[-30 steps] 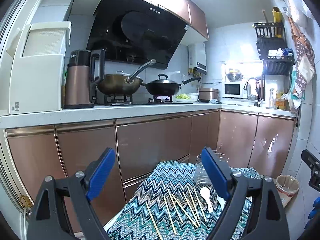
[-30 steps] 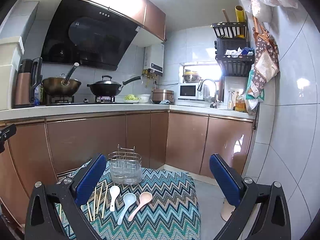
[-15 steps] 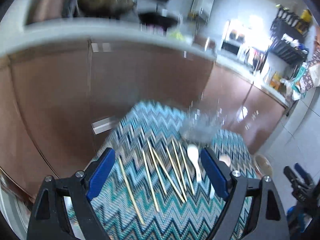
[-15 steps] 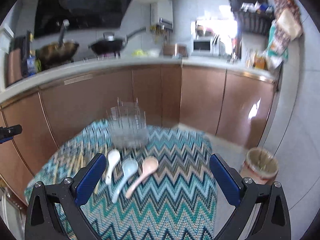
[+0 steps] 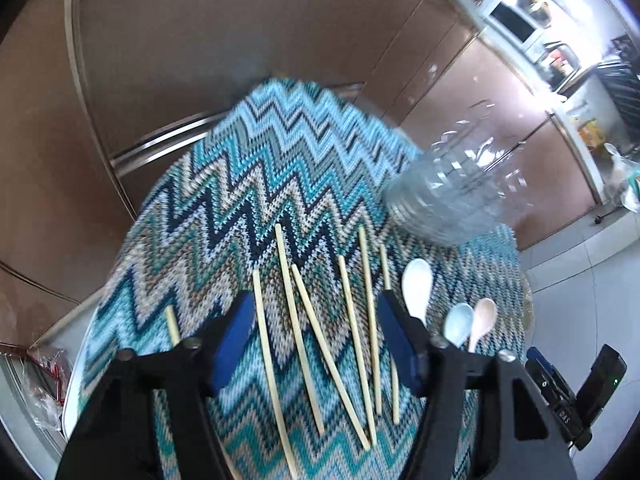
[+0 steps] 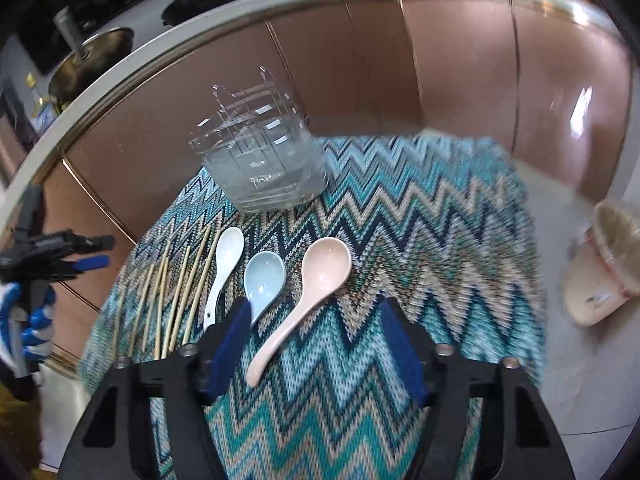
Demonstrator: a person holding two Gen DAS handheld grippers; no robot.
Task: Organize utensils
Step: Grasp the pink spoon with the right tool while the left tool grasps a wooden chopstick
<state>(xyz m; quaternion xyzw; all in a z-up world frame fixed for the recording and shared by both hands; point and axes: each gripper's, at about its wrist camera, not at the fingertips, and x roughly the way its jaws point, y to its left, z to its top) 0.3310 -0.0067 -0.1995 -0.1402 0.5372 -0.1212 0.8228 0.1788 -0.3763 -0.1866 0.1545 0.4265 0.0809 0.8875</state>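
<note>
Now tipped down from the kitchen counter view onto the zigzag cloth (image 5: 288, 152), with both tools lowered toward the utensils: approach seemingly over, picking about to start. Left gripper (image 5: 316, 340) just narrowed to roughly half width, jaws straddling the chopsticks (image 5: 304, 344) in front of the clear holder (image 5: 444, 200), nothing pinched. Right gripper (image 6: 314, 344) likewise just narrowed, released, pink spoon (image 6: 304, 292) handle between its jaws, untouched as far as visible. White spoon (image 6: 224, 268) and blue spoon (image 6: 264, 280) beside it, near the holder; holder empty.
</note>
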